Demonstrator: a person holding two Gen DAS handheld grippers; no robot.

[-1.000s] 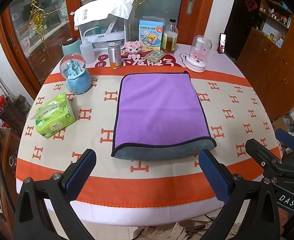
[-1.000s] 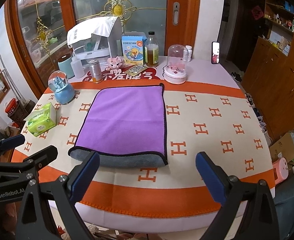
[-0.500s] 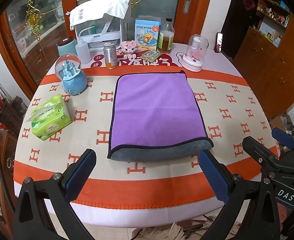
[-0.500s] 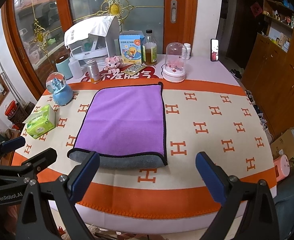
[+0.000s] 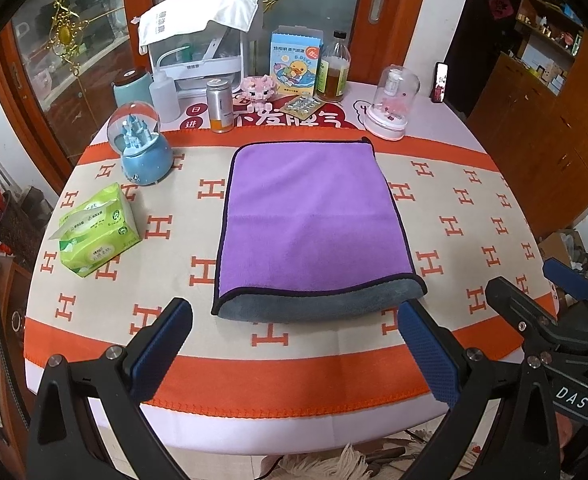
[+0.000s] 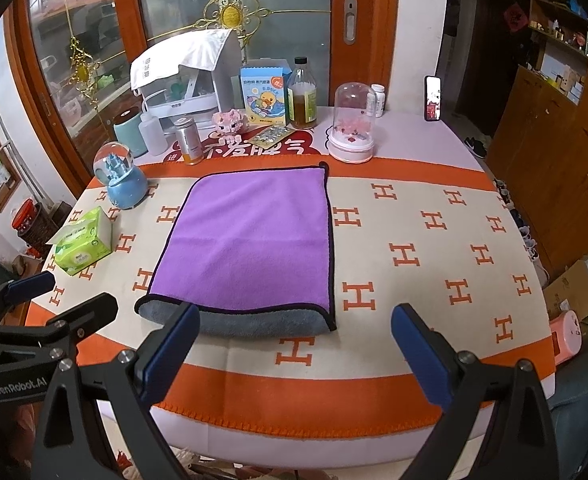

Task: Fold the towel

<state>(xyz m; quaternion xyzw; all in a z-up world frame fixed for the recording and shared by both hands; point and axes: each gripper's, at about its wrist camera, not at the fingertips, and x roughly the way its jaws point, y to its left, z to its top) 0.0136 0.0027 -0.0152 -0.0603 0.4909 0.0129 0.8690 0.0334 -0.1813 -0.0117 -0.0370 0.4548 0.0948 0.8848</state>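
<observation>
Both cameras have drawn slightly back and upward over the last second, so the purple towel (image 5: 314, 224) now sits a little higher in each view; the towel itself lies as it did, unshifted. It is folded once, purple face up, with its grey underside showing as a rounded fold along the near edge, and it rests flat on the orange-and-cream H-patterned tablecloth (image 5: 474, 240) near the table centre.

Left gripper (image 5: 294, 350): jaws spread wide, nothing between the blue pads, hovering over the near orange border of the cloth, apart from the towel. Right gripper (image 6: 294, 350): likewise spread wide and holding nothing; in its own view the left pad overlaps the near left corner of the towel (image 6: 249, 248), but contact cannot be confirmed. Each gripper appears at the edge of the other's view.

Other items noted, all well clear of the grippers:
- Green tissue pack (image 5: 95, 236), left of the towel.
- Blue snow globe (image 5: 139, 146), beyond the tissue pack.
- Silver can (image 5: 219, 106) and pink toy pig (image 5: 259, 88), behind the towel's far edge.
- Blue duck-printed box (image 5: 296, 64) and amber liquid bottle (image 5: 334, 70), standing side by side.
- Glass dome on a pink base (image 5: 394, 106), just beyond the towel's far right corner.
- Blister pack (image 5: 304, 105), lying flat in front of the bottle.
</observation>
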